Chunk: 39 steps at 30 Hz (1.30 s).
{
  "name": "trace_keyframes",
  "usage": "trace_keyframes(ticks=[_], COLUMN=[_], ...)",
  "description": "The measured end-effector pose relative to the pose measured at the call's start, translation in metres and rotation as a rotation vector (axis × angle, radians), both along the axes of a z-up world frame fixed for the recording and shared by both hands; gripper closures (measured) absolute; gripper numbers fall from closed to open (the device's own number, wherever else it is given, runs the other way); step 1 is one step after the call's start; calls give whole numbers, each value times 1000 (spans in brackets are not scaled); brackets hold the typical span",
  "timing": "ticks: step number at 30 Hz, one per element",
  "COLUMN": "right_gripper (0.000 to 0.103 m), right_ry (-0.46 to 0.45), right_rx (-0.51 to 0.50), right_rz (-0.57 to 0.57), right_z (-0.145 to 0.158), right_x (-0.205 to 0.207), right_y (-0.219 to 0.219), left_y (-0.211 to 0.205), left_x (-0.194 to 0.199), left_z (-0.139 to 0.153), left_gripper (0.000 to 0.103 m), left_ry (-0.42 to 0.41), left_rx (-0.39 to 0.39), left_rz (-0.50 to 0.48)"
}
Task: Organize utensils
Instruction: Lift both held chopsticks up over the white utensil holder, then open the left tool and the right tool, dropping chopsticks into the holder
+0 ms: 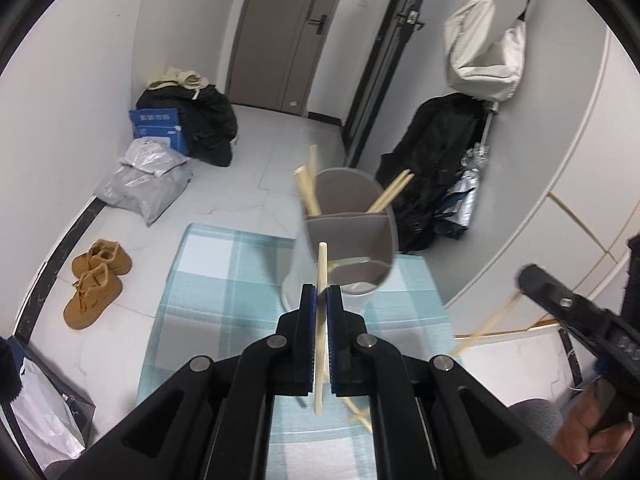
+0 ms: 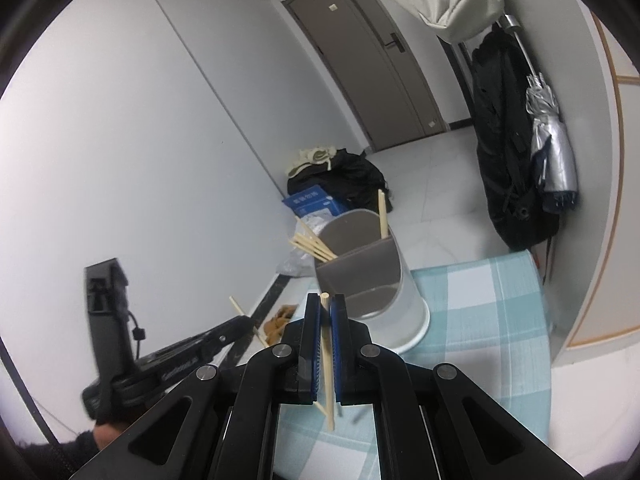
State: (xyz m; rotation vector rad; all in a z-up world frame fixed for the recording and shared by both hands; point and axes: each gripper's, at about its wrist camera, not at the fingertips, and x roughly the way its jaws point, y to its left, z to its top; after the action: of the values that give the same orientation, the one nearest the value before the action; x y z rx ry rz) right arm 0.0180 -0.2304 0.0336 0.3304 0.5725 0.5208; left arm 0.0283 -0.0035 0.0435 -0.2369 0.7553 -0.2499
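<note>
A grey-lined, divided utensil holder (image 1: 347, 236) stands on a blue-checked tablecloth (image 1: 224, 272), with several wooden chopsticks (image 1: 307, 192) leaning in its far compartment. My left gripper (image 1: 321, 294) is shut on a chopstick (image 1: 321, 332), held just in front of the holder. My right gripper (image 2: 325, 304) is shut on another chopstick (image 2: 328, 364), held close to the same holder (image 2: 370, 276). A few loose chopsticks (image 1: 360, 416) lie on the cloth below the left gripper. The right gripper (image 1: 576, 312) shows at right in the left wrist view, the left gripper (image 2: 168, 364) at left in the right wrist view.
The table is small, with edges close on all sides. Beyond it are brown shoes (image 1: 96, 284), grey parcels (image 1: 148, 184), a blue box (image 1: 160, 128), black bags (image 1: 436, 172), a folded umbrella (image 2: 554, 152) and a grey door (image 1: 296, 32).
</note>
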Motion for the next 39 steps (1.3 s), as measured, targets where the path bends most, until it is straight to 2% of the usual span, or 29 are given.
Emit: trace_keyframes(ticks=[5, 11, 18, 23, 30, 39], right_gripper=[99, 99, 99, 99, 99, 99], right_ry=[-27, -65, -136, -173, -222, -223], right_rx=[-8, -23, -87, -94, -104, -135], right_rz=[8, 7, -8, -39, -45, -14], right_z=[19, 49, 85, 110, 133, 123], right_x=[2, 10, 30, 55, 97, 146], right_y=[3, 2, -3, -11, 0, 23], left_y=[-7, -19, -19, -18, -22, -21], left_x=[1, 10, 36, 60, 90, 124], left_z=[25, 59, 100, 121, 128, 96], left_gripper=[102, 102, 102, 102, 102, 102], left_ry=[-33, -97, -150, -163, -177, -138], left_rx=[-30, -27, -48, -43, -19, 58], left_rz=[-11, -38, -39, -34, -32, -21])
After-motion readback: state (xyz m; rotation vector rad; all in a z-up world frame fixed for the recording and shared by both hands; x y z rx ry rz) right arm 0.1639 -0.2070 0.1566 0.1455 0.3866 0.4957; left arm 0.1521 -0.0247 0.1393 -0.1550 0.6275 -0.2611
